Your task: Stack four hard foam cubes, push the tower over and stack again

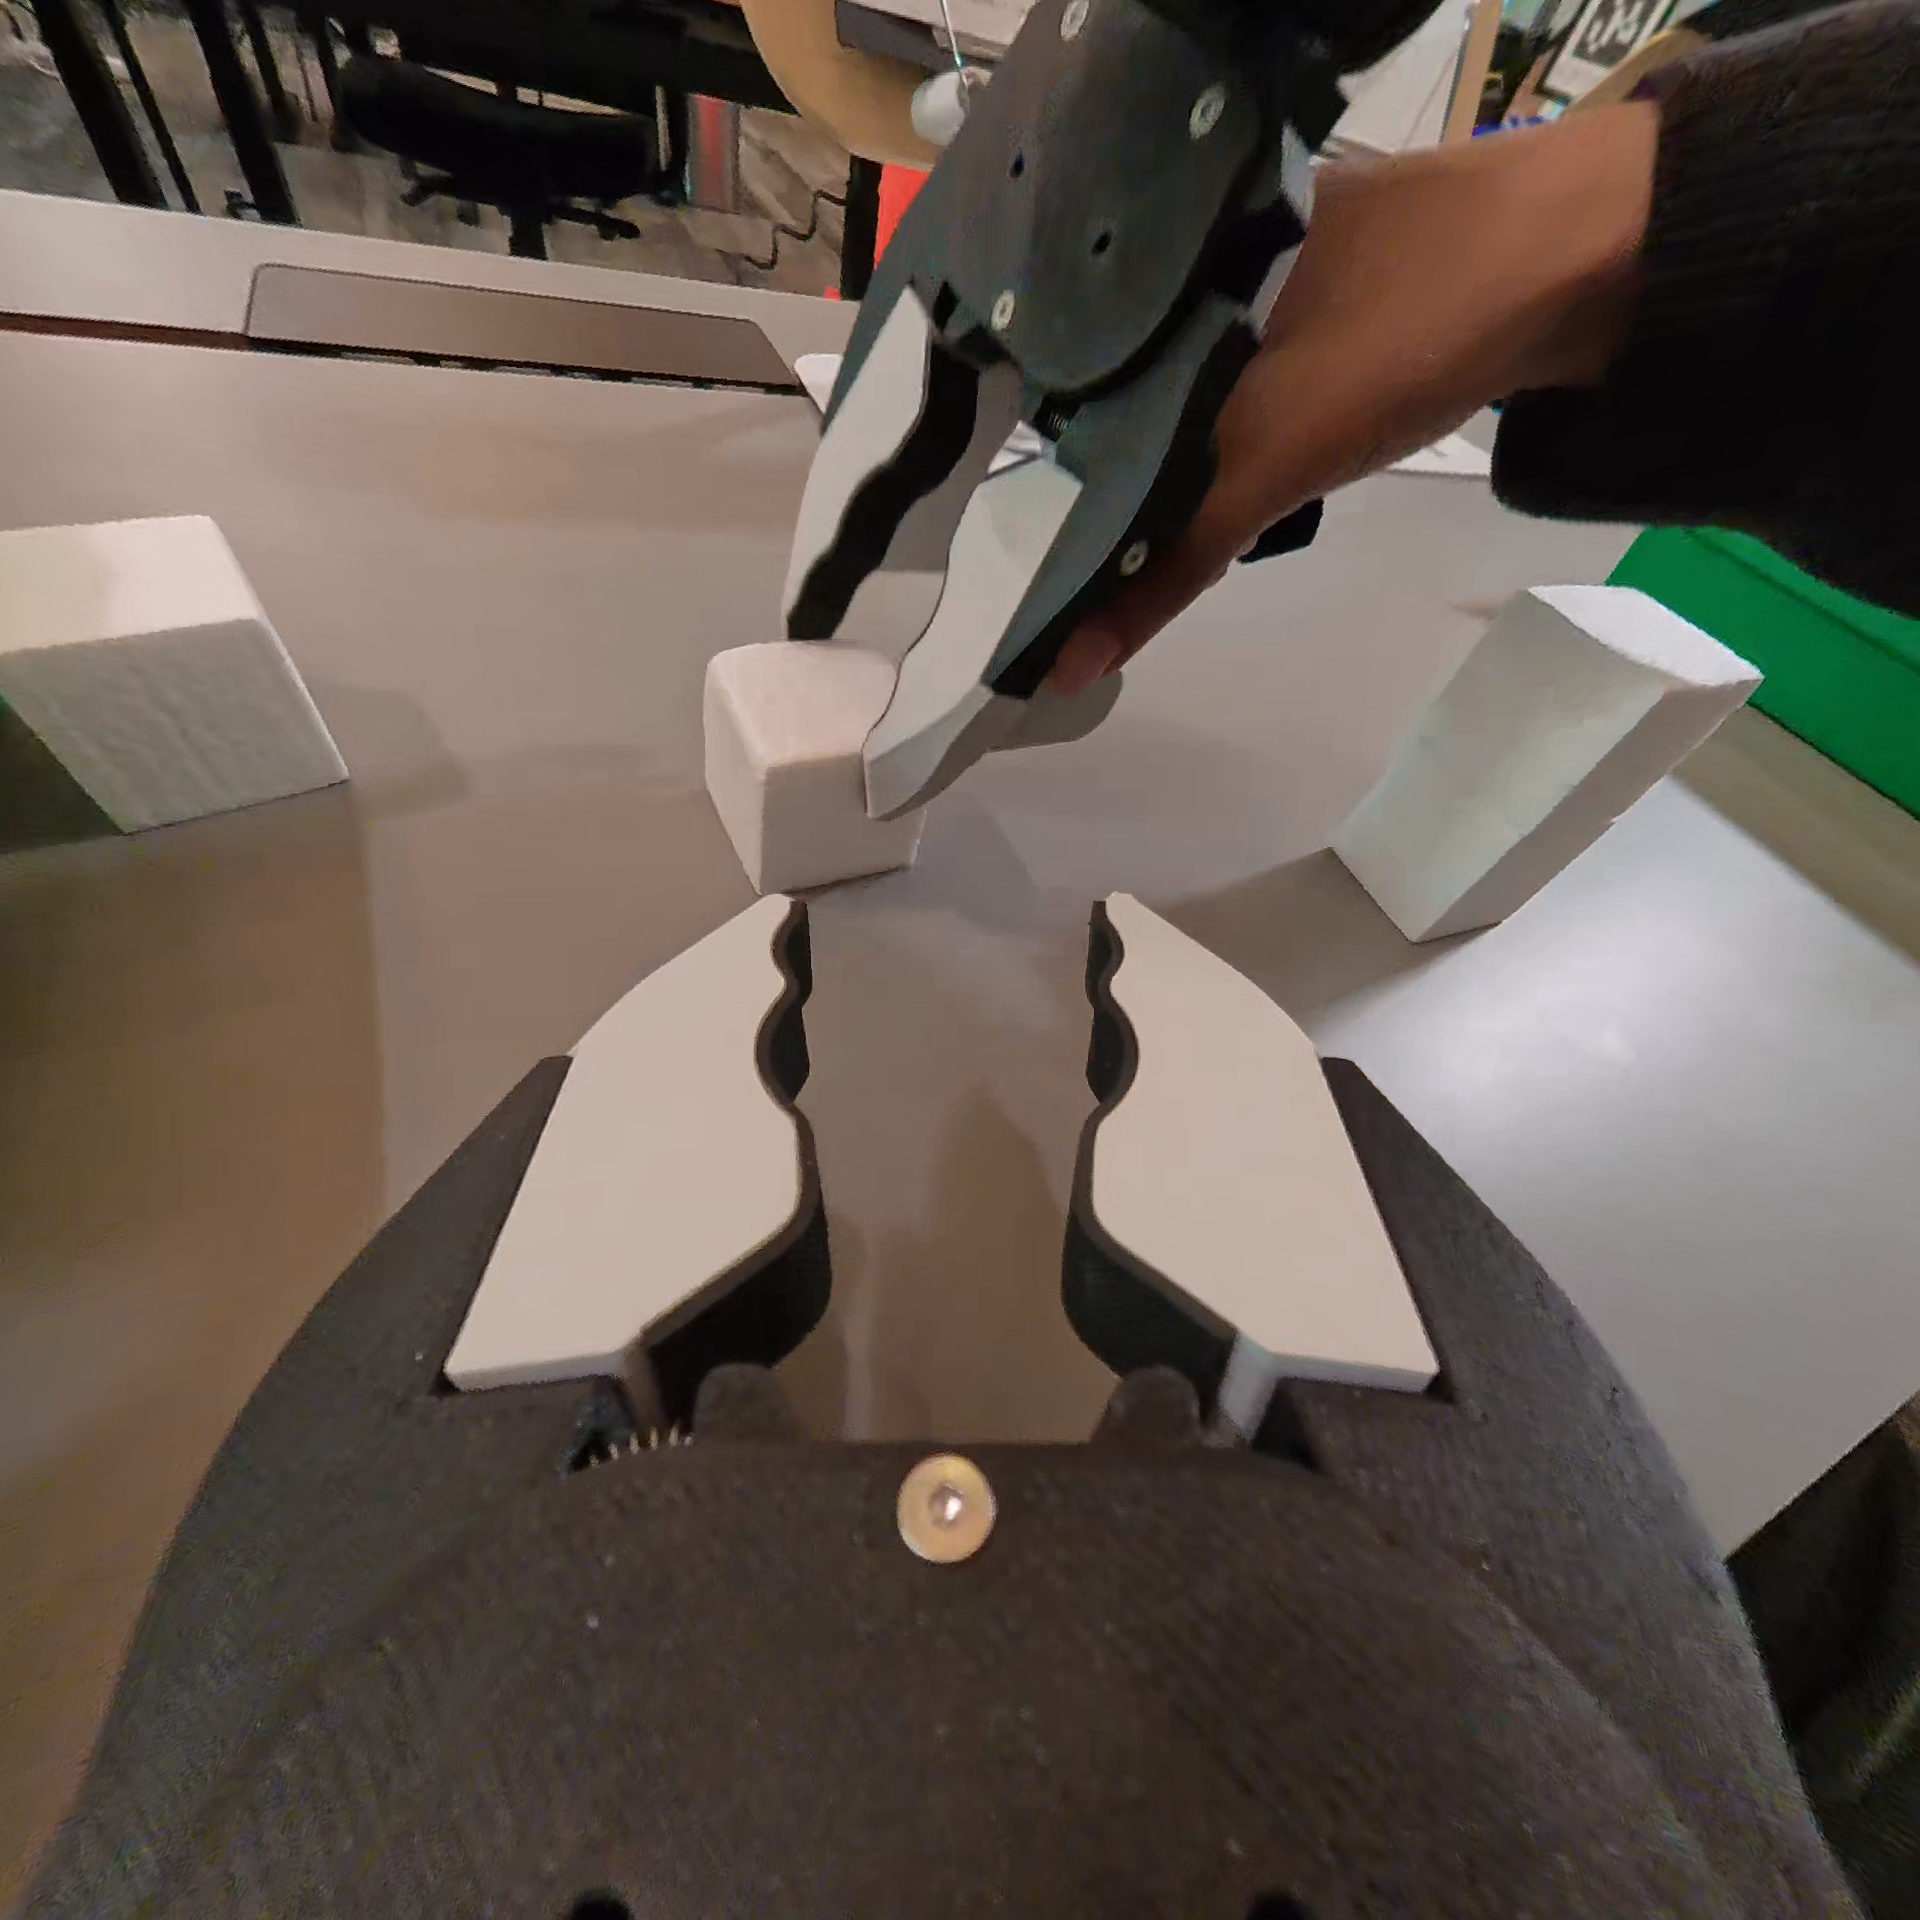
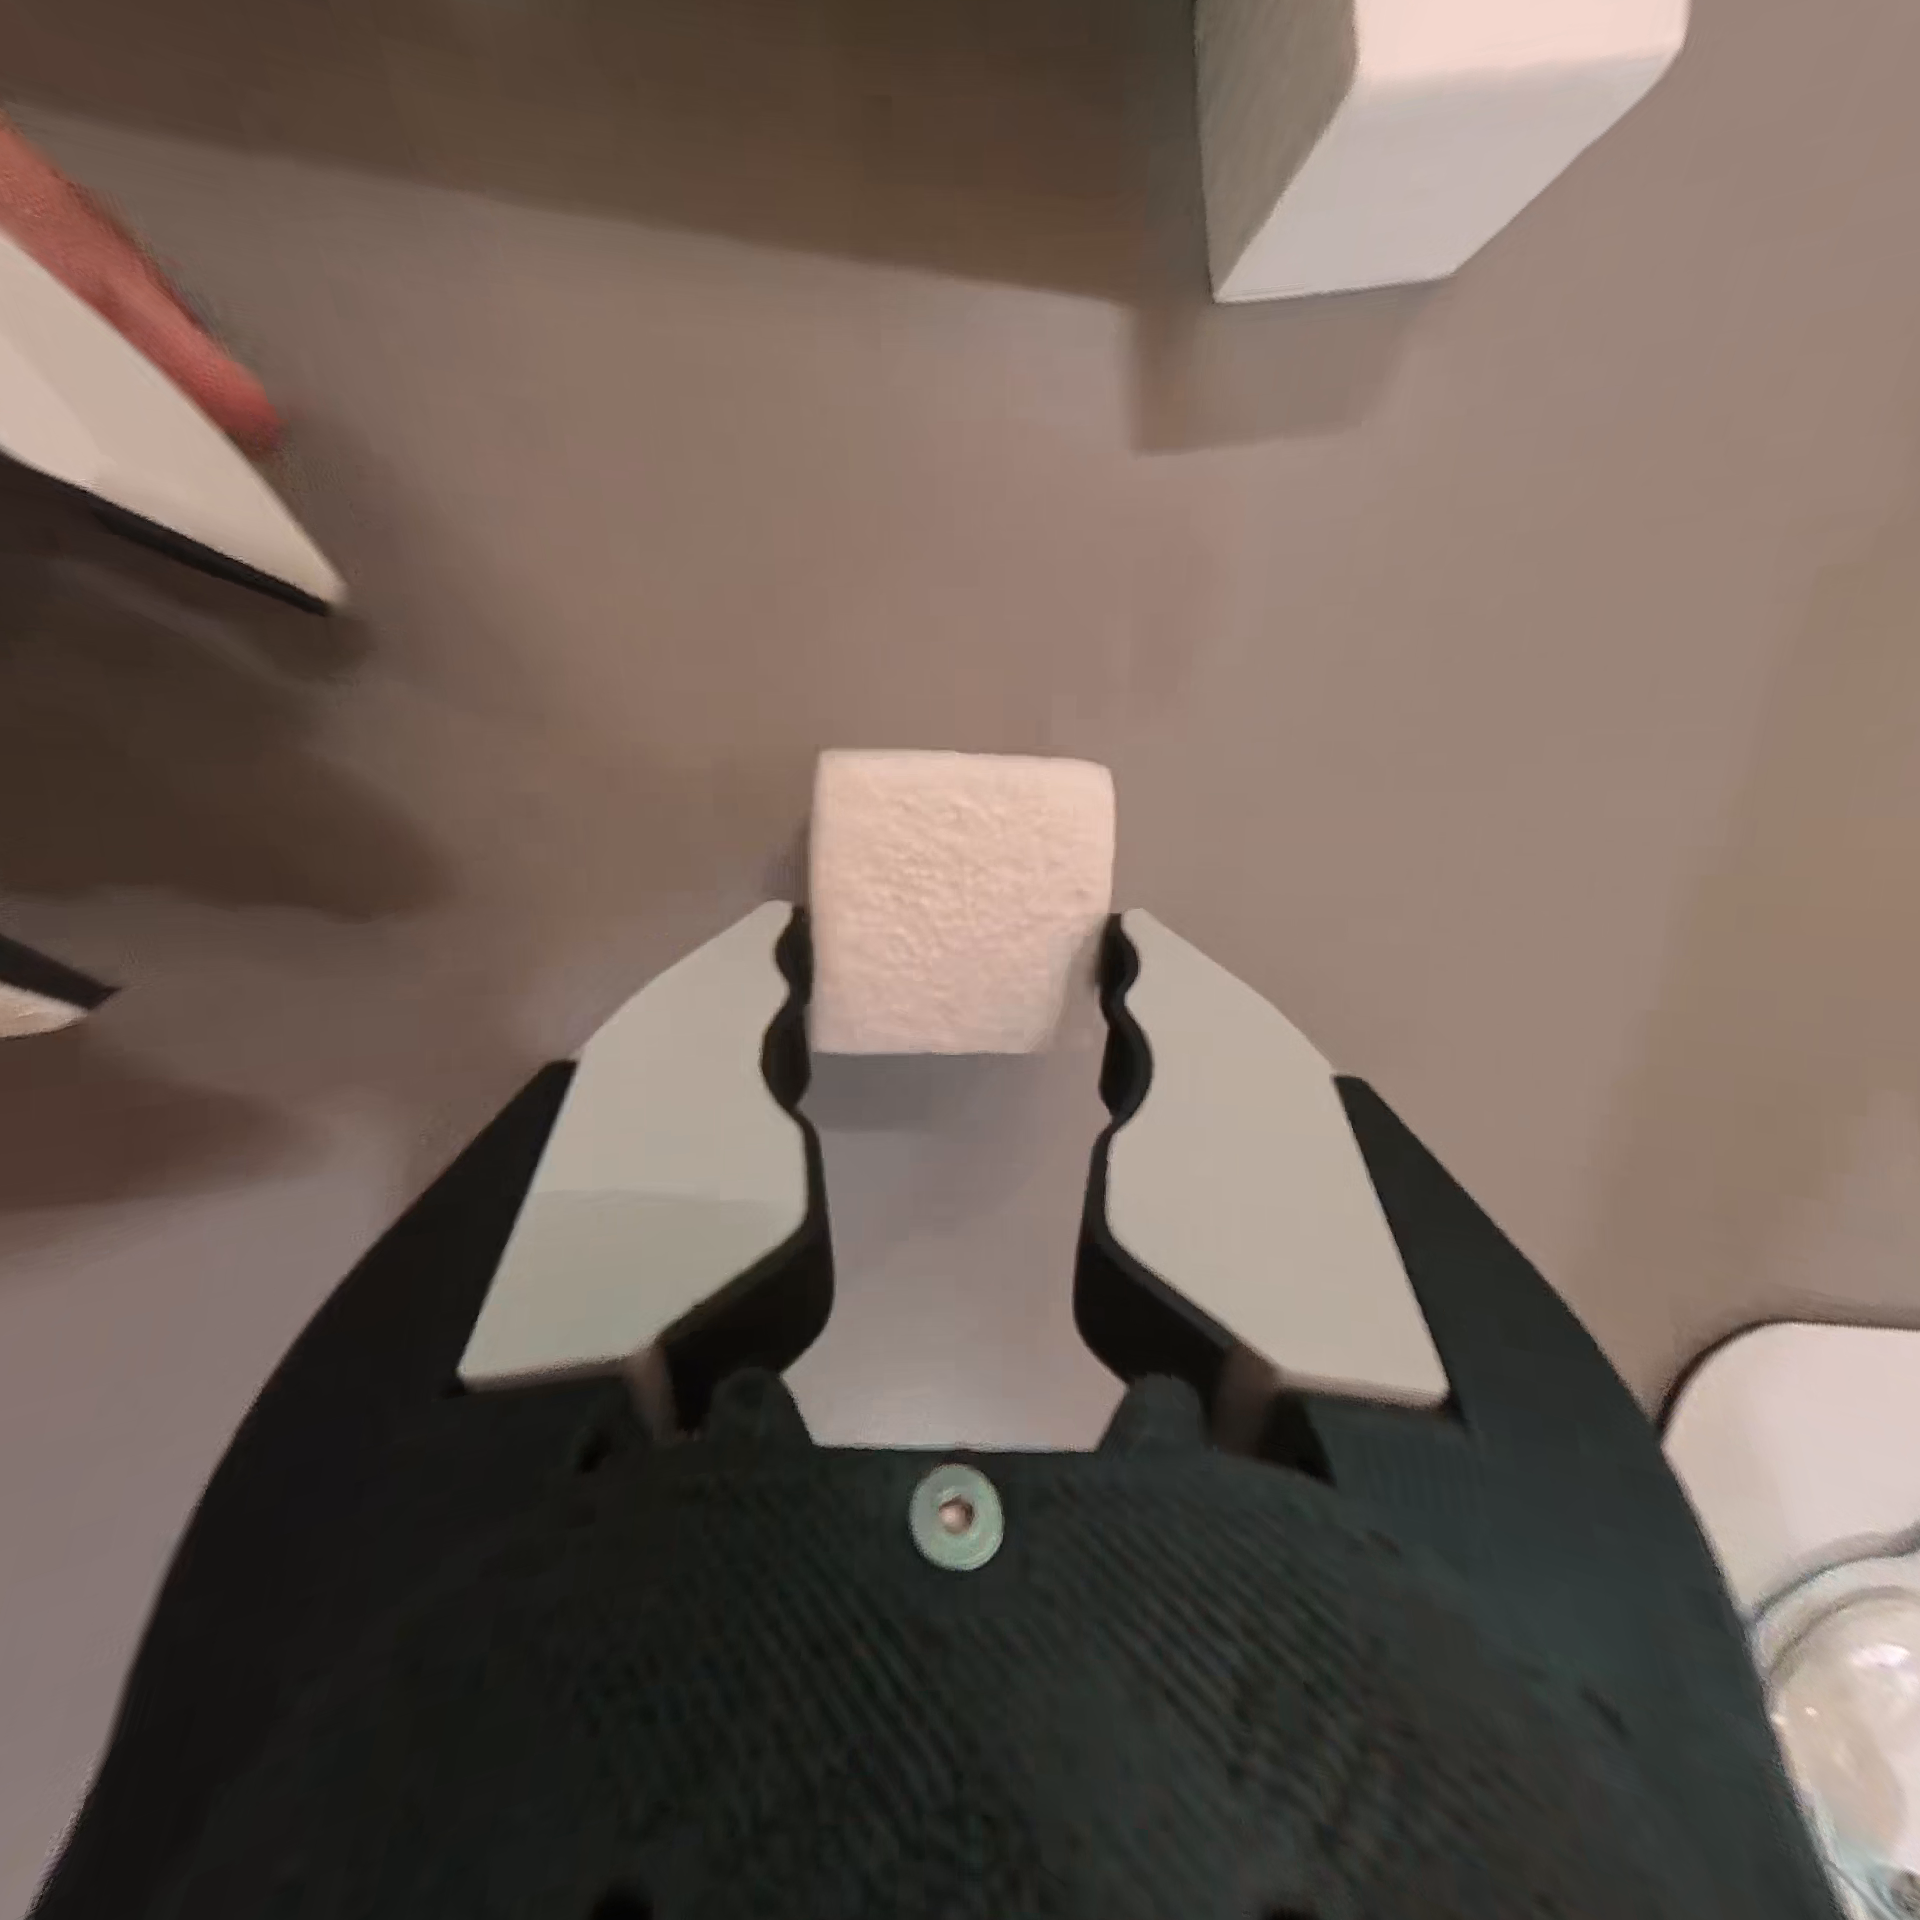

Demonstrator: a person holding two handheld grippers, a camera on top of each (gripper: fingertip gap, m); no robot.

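Left gripper (image 1: pixel 945 914) is nearest in the left wrist view: jaws apart, nothing between them, tips just short of the small foam cube (image 1: pixel 805 769), no contact that I can see. Right gripper (image 2: pixel 956 925) has that small foam cube (image 2: pixel 961 904) between its fingertips, one pad on each side face; it looks clamped, though the right pad may show a sliver of gap, so grip force is hard to judge. From the left wrist view the right gripper (image 1: pixel 842 717) comes in steeply from above, held by a hand (image 1: pixel 1382 395), and the cube sits mid-table (image 1: pixel 416 1039), roughly centred between the two bigger blocks; I cannot tell if its base is on the surface or just lifted. Handling judgement: pebbled white texture says expanded foam, so very light, rigid enough but dents under a hard squeeze, and grippy rather than slick. Best hold is flat opposing side faces around mid-height, light pressure. Further out: large foam block (image 1: pixel 156 675) at far left, another foam block (image 1: pixel 1538 758) tilted at right, green sheet (image 1: pixel 1787 644) behind it. Right wrist view is motion-blurred; the block at its top edge (image 2: pixel 1403 135) is cut off, and so is a white object (image 2: pixel 1797 1434) with something glassy (image 2: pixel 1849 1704) at lower right, unidentifiable. The cube's underside is hidden. The far background is office clutter, too blurred to resolve.
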